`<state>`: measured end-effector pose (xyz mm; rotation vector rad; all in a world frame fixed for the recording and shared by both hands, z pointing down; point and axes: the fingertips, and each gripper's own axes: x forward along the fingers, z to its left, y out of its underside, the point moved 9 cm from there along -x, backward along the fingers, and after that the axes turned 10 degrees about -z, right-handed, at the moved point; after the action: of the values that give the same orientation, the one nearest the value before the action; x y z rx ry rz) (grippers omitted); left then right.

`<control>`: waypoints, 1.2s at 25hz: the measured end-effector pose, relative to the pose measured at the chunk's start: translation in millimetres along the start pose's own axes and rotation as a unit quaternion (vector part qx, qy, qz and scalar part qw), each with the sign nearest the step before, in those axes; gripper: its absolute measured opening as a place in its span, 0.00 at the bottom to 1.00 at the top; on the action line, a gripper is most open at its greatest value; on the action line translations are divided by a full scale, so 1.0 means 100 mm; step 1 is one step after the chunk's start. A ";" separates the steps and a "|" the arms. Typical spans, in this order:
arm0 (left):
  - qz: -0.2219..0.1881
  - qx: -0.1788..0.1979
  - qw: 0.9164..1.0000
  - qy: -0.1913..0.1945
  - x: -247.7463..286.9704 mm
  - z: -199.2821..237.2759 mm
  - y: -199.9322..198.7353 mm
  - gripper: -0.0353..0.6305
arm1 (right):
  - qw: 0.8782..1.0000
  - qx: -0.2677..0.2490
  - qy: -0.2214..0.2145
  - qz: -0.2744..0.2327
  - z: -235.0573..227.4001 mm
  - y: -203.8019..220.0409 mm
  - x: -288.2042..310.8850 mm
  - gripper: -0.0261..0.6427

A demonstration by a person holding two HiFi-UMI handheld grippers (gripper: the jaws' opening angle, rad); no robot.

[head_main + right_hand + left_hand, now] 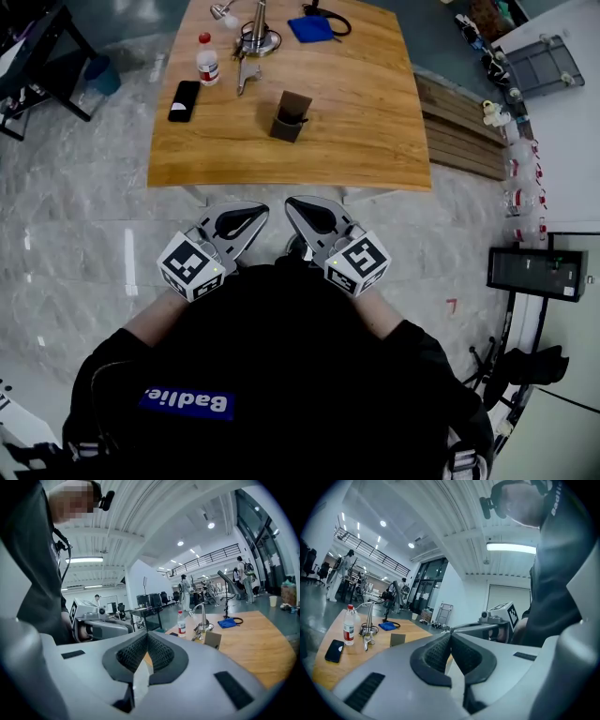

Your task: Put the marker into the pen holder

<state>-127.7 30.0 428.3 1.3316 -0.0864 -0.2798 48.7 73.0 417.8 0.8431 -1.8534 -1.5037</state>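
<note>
- The left gripper (255, 216) and the right gripper (294, 208) are both sitting closed and empty, side by side close to the body.
- The pen holder (291, 117) is standing well ahead of the 2 grippers, on the table (375, 141).
- No view is showing the marker clearly, so locating it is probably coming first.
- I am judging it best to open 1 gripper before reaching forward.

The table's (356, 141) near half lies open; pen holder (291, 116), bottle (207, 61) and phone (184, 100) stand beyond.
</note>
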 end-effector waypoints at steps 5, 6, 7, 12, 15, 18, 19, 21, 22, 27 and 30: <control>0.004 0.029 1.000 -0.011 0.11 -0.15 -0.05 0.07 | 0.999 0.001 -0.030 -0.028 0.02 -0.09 -0.14 0.05; 0.004 0.031 0.999 -0.018 0.14 -0.17 -0.05 0.07 | 0.999 0.004 -0.035 -0.030 0.00 -0.09 -0.18 0.05; 0.004 0.032 0.999 -0.025 0.18 -0.20 -0.06 0.07 | 0.999 0.006 -0.040 -0.029 -0.04 -0.10 -0.22 0.05; 0.004 0.030 0.998 -0.053 0.40 -0.37 -0.06 0.07 | 0.998 0.011 -0.061 -0.029 -0.21 -0.14 -0.48 0.05; 0.003 0.034 0.997 -0.065 0.54 -0.44 -0.05 0.07 | 0.997 0.021 -0.066 -0.030 -0.32 -0.10 -0.60 0.05; 0.007 0.037 0.997 -0.072 0.63 -0.50 -0.04 0.07 | 0.996 0.021 -0.078 -0.028 -0.39 -0.10 -0.68 0.05; 0.008 0.037 0.997 -0.073 0.65 -0.52 -0.03 0.07 | 0.996 0.021 -0.080 -0.028 -0.42 -0.10 -0.69 0.05; 0.010 0.038 0.996 -0.076 0.69 -0.55 -0.02 0.07 | 0.996 0.020 -0.081 -0.028 -0.46 -0.11 -0.72 0.05; 0.011 0.038 0.996 -0.076 0.70 -0.56 -0.01 0.07 | 0.996 0.021 -0.081 -0.029 -0.49 -0.11 -0.73 0.05; 0.015 0.042 0.996 -0.078 0.74 -0.60 0.02 0.07 | 0.996 0.024 -0.081 -0.027 -0.56 -0.08 -0.76 0.05; 0.015 0.042 0.996 -0.078 0.77 -0.60 0.04 0.07 | 0.996 0.025 -0.084 -0.024 -0.59 -0.06 -0.76 0.05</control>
<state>-39.5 68.6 410.5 1.3890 -0.2525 -0.3581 141.9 95.9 417.7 0.8120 -2.0126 -1.6069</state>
